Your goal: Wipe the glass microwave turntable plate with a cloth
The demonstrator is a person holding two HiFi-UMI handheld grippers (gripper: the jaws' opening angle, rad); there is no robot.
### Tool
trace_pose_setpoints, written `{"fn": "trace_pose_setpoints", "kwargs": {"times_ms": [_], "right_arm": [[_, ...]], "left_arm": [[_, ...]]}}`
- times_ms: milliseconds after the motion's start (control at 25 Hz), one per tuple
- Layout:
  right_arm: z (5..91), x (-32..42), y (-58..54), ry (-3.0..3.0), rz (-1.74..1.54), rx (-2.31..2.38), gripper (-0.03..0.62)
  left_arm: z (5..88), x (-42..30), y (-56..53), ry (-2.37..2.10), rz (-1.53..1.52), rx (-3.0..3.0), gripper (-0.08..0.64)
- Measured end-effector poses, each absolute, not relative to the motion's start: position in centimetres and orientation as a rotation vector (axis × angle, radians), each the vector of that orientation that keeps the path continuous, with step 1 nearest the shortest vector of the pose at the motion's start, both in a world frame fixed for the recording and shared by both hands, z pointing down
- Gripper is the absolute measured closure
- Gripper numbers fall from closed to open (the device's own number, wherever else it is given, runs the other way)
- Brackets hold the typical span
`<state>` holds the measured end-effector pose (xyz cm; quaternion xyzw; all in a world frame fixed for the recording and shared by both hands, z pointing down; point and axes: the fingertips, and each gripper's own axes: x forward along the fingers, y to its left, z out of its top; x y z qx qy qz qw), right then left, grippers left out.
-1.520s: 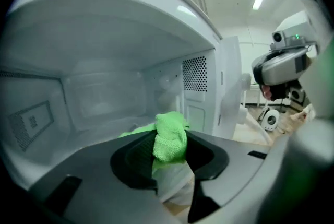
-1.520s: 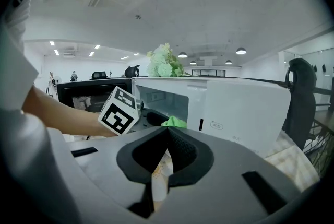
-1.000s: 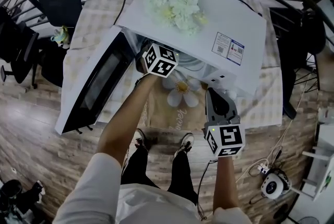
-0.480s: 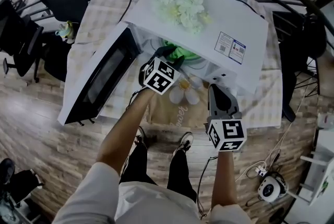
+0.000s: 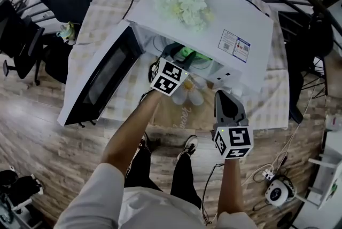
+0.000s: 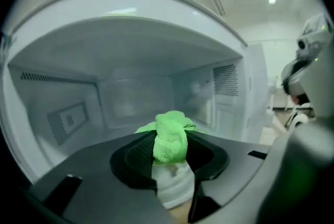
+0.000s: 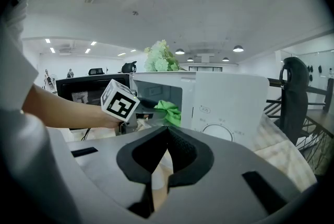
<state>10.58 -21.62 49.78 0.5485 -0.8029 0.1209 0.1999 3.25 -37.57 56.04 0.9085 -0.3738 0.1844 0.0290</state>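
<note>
Now: we judge this to be the approach, with the cloth gripped and carried to the oven and no wiping yet that we can confirm.
Left gripper: the left gripper [image 6: 169,149] is clenched on the green cloth [image 6: 170,137], and a wad of it pokes out past the jaws. It sits at the mouth of the microwave [image 5: 214,17], pointing into the cavity.
Right gripper: the right gripper [image 7: 166,157] has its jaws pressed together on nothing. It hangs on the near right, in front of the dial panel and apart from it.
Microwave: it stands on the table [image 5: 99,14] with its door [image 5: 101,81] swung wide to the left and flowers [image 5: 184,6] on its top.
Plate: the plate [image 5: 203,61] lies on the cavity floor. In the head view we make out only pale curved lines just right of the cloth, and in the left gripper view the gripper's own body hides it.
Cloth and plate: we cannot tell whether they touch. The cloth seems to be over the plate's near left part.
Step in hand: we are bringing the cloth down to the glass.
Next move: we should lower the left gripper until the cloth alone meets the plate, then sweep in arcs from the near edge toward the far wall.
Care needed: the hard jaws must stay off the glass. A turntable plate probably sits loose, so a sideways push may spin or tip it, which calls for light pressure or a steadying right gripper.
</note>
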Motion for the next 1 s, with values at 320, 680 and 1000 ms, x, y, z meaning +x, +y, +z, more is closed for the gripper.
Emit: {"fn": "trace_pose_setpoints", "kwargs": {"times_ms": [320, 680, 1000], "right_arm": [[51.3, 11.1, -19.9, -2.206, 0.359, 1.514, 0.578], [49.1, 11.7, -19.8, -2.229, 0.330, 1.518, 0.578], [44.0, 12.7, -17.9, -2.246, 0.255, 1.532, 0.578]], "left_arm": [[58.5, -2.5, -45.6, -1.557, 0.873, 2.518, 0.396], [59.1, 0.5, -39.9, -1.208, 0.863, 2.574, 0.397], [58.7, 4.8, -32.7, -0.947, 0.945, 2.608, 0.400]]}}
